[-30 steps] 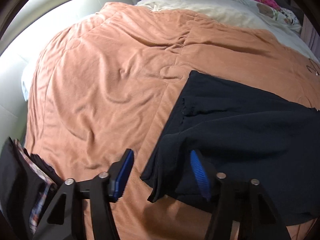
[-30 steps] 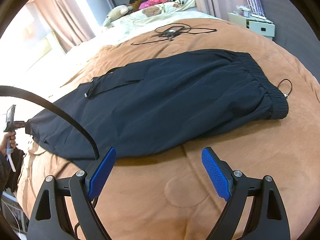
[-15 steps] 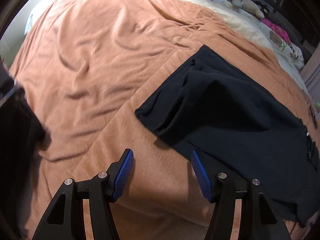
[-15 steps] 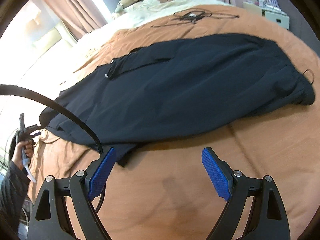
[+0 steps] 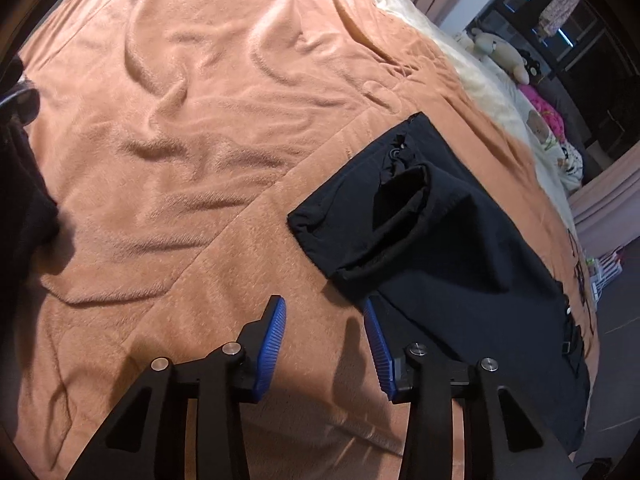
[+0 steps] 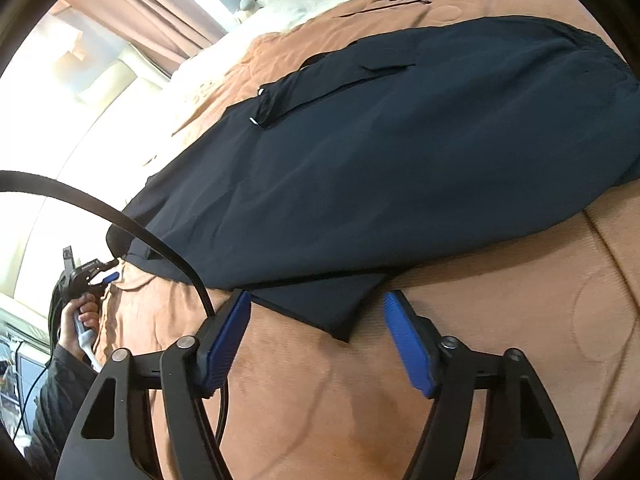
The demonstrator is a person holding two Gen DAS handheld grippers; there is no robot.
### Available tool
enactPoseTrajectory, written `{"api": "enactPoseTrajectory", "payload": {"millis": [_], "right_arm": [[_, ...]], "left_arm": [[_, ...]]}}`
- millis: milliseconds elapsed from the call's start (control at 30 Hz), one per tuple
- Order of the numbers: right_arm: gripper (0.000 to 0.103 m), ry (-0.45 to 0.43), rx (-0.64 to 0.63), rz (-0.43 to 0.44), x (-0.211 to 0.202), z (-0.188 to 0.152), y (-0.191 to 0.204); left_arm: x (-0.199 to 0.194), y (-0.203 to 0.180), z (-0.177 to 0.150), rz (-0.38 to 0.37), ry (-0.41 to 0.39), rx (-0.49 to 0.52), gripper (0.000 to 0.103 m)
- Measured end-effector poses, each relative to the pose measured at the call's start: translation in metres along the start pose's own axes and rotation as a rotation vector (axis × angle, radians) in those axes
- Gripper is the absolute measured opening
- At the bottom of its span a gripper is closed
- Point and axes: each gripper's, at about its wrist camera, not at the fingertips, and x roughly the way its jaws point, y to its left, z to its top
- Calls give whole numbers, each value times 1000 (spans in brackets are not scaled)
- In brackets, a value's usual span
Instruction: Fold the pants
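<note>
We see the dark navy, smooth-woven pants lying flat on the rust-orange plush blanket that covers the bed, one leg stacked on the other, their long axis running from the elastic waistband to the open leg cuffs. Taking the pants as our landmark, the two claws stand at different places along the near long edge. The right claw sits partway along that edge, where a pointed flap of the lower layer sticks out from under the upper one; the flap lies just ahead of the blue ribbed pads and partly between them, not yet pinched, while the jaws are closing. The left claw is at the cuff end: the cuffs lie ahead and to its right, the near hem corner just beside the right pad, and only blanket shows between its pads. Its jaws too are closing, on nothing. We judge the left claw the nearer to the end that must travel, so the fold likely carries the cuffs along the long axis toward the waistband, and the left claw needs to shift right onto the hem.
</note>
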Motion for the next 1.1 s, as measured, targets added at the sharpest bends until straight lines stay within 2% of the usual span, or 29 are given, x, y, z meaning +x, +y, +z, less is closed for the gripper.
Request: {"api": "enactPoseTrajectory", "payload": {"millis": [167,400,500,567,667,800,900,967,1033,1100], "right_arm": [[63,-9,21,0,-9,-5,-9],[63,-31,44,-8,-19,-13,-17],[63,-25,43,-5,-17,-15,-16],[63,-23,34,-6,-16,-15,-15],[63,-22,28,-7,-15,-12,-14],[63,-19,53,15,-11,-7,-20],[63,-12,72,30,-5,-5,-24],[63,-4,86,39,-2,-5,-26],[63,0,86,47,0,-5,-27],[63,0,72,48,1,-4,-25]], "left_arm": [[-5,-8,5,-37,-31,4,43],[8,-23,23,74,-47,94,43],[16,-19,32,71,-48,78,43],[16,-19,36,67,-58,83,12],[9,-23,44,71,-63,101,8],[-1,-32,56,128,-65,132,8],[1,-33,61,196,-37,137,8],[7,-26,63,223,19,105,8],[11,-21,62,213,55,88,8],[9,-22,60,192,42,117,9]]}}
